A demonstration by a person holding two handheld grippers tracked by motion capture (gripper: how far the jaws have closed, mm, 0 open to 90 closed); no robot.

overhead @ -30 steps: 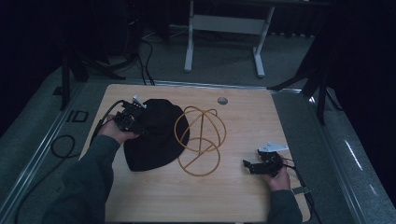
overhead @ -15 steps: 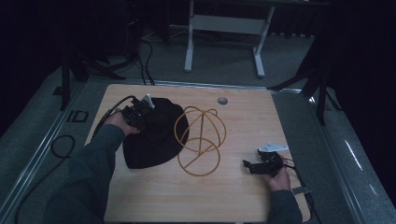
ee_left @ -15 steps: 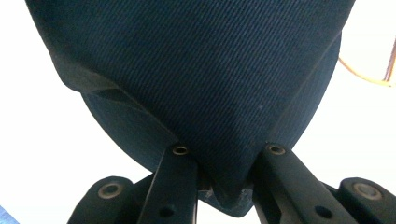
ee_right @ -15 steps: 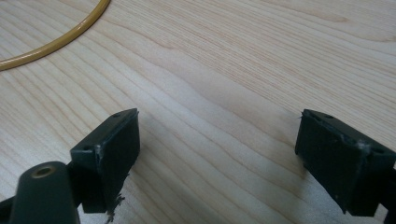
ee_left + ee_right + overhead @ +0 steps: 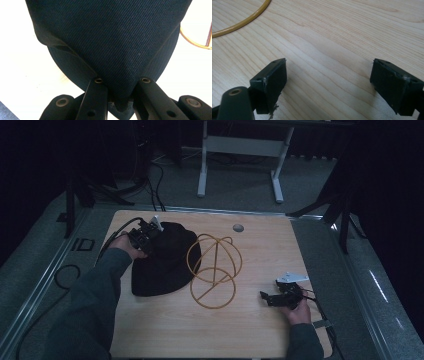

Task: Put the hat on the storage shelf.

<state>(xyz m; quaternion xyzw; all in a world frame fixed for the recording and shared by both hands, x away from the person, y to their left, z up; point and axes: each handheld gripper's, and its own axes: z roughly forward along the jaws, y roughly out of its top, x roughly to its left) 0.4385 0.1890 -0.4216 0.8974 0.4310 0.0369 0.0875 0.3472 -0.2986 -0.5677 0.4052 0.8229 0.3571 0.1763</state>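
The left gripper (image 5: 145, 236) is pinching the edge of a black cloth (image 5: 162, 262) between its jaws, the fabric spreading out ahead of it across the wooden table (image 5: 260, 250). Beyond the cloth's far side from that gripper, a yellow wire frame (image 5: 214, 270) is standing on the table. The right gripper (image 5: 272, 297) is resting near the frame with its jaws spread wide, gripping nothing.

black cloth (image 5: 110, 42) cut off, wire frame (image 5: 242, 21) cropped
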